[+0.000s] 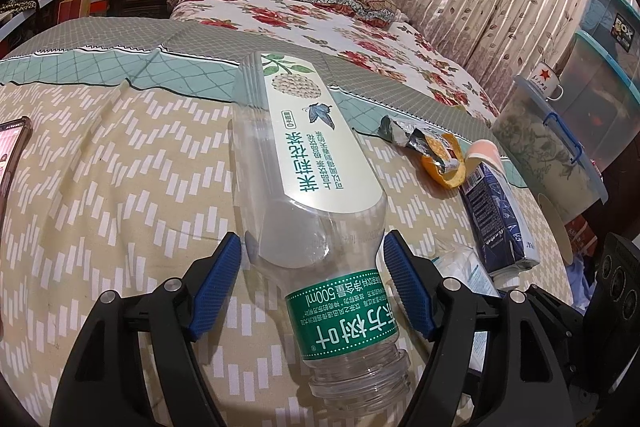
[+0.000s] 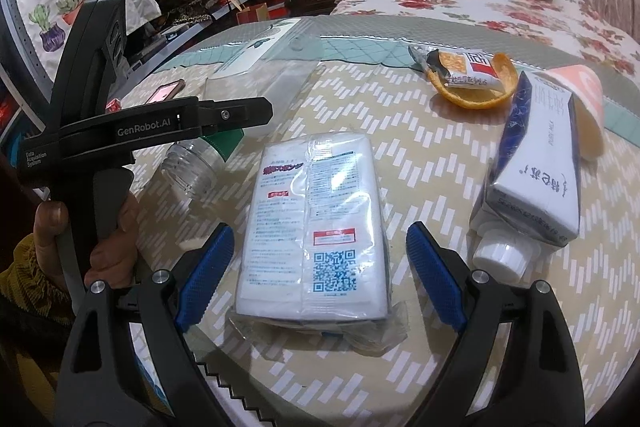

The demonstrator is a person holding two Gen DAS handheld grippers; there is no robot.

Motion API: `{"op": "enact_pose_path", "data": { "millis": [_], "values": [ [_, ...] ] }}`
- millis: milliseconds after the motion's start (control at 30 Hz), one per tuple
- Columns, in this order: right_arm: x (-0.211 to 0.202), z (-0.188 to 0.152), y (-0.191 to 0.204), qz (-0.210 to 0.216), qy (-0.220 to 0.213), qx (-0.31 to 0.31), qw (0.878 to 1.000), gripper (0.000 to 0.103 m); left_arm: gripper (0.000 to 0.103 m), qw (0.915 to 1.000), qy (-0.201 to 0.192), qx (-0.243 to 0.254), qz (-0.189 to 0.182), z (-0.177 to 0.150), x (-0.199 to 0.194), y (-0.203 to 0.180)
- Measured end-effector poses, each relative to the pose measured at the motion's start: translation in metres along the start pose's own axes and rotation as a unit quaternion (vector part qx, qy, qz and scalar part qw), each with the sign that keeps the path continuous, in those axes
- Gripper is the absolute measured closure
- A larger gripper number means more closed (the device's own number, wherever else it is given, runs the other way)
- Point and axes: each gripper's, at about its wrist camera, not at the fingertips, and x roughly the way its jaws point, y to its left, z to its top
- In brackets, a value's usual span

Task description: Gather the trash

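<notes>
An empty clear plastic bottle (image 1: 312,195) lies on its side, uncapped, its open neck toward the left wrist camera, with a pale label and a green band near the neck. A flat white plastic-wrapped packet (image 2: 316,227) with a QR code lies beside it. Farther right, a blue-and-white milk carton (image 2: 532,179) rests on its side, its white cap on. Behind sits a curled orange peel (image 2: 476,83) holding a crumpled foil wrapper (image 2: 464,65).
</notes>
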Motion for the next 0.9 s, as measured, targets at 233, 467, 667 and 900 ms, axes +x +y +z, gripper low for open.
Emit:
{"op": "enact_pose_path", "data": {
  "millis": [233, 467, 667, 900],
  "values": [
    [-0.0002, 0.0, -0.001, 0.0, 0.0, 0.001, 1.0, 0.016, 0.026, 1.0, 0.0, 0.0, 0.001, -0.0004, 0.0001, 0.001],
    [-0.001, 0.0, -0.0018, 0.001, -0.001, 0.003, 1.0, 0.016, 0.024, 1.0, 0.001, 0.003, 0.001, -0.0016, -0.0003, -0.0021],
    [-0.0012, 0.0, -0.0022, 0.001, -0.001, 0.004, 1.0, 0.016, 0.023, 1.0, 0.001, 0.002, 0.001, -0.0017, -0.0003, -0.0021],
    [-0.0012, 0.0009, -0.0021, 0.0, -0.002, 0.005, 1.0, 0.015, 0.022, 1.0, 0.001, 0.004, 0.002, -0.0016, 0.0001, -0.0039]
  ]
}}
